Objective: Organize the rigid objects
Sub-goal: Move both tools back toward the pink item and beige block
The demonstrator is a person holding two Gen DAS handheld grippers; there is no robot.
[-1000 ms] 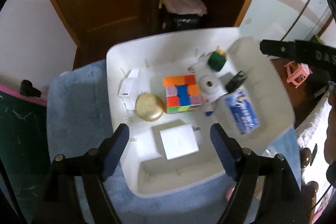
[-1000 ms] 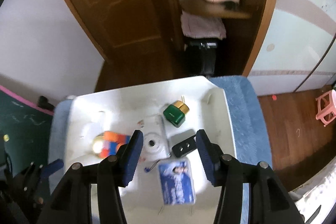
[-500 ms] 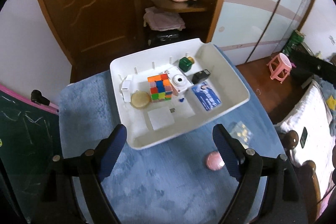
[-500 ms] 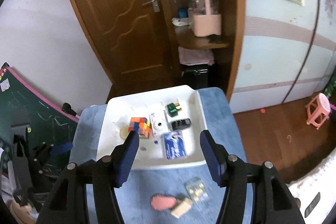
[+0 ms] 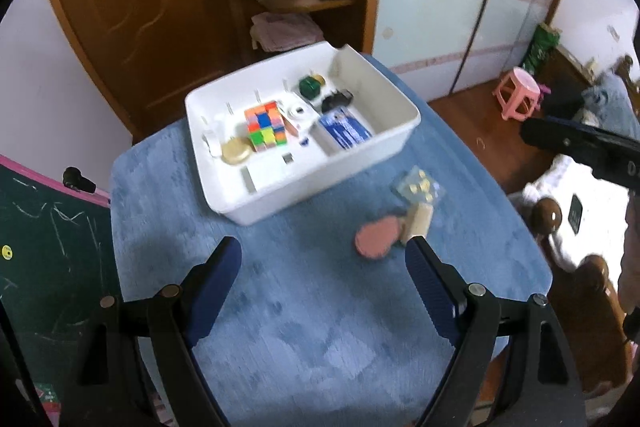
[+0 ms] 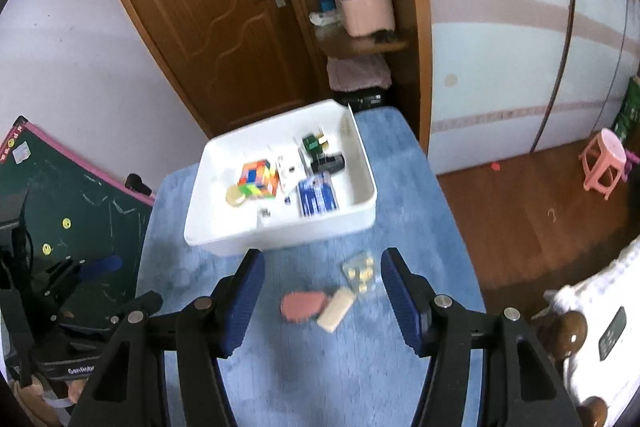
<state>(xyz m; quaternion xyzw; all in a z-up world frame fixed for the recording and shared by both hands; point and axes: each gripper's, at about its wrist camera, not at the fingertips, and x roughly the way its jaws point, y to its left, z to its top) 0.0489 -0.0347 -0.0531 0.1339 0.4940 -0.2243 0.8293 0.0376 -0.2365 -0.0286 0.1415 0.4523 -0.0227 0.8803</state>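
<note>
A white tray (image 5: 394, 143) on the blue mat holds a colour cube (image 5: 266, 125), a gold round tin (image 5: 235, 151), a white camera (image 5: 298, 113), a green bottle (image 5: 310, 86), a black key fob (image 5: 336, 99) and a blue card pack (image 5: 344, 129). In front of it on the mat lie a pink oval (image 6: 302, 307), a cream block (image 6: 336, 309) and a clear blister pack (image 6: 360, 273). My left gripper (image 5: 322, 255) is open and empty above the mat. My right gripper (image 6: 324, 263) is open and empty, high over the pink oval and cream block.
The blue mat (image 5: 320, 327) covers a table whose right edge drops to a wooden floor with a pink stool (image 6: 604, 163). A chalkboard (image 6: 72, 211) leans at the left. A brown door and shelves stand behind the tray. A carved wooden bed end (image 5: 548, 217) is at the right.
Both grippers have drawn back and up from over the tray, which now looks smaller and farther. The loose things on the mat have come into view. The right jaws stand wider.
</note>
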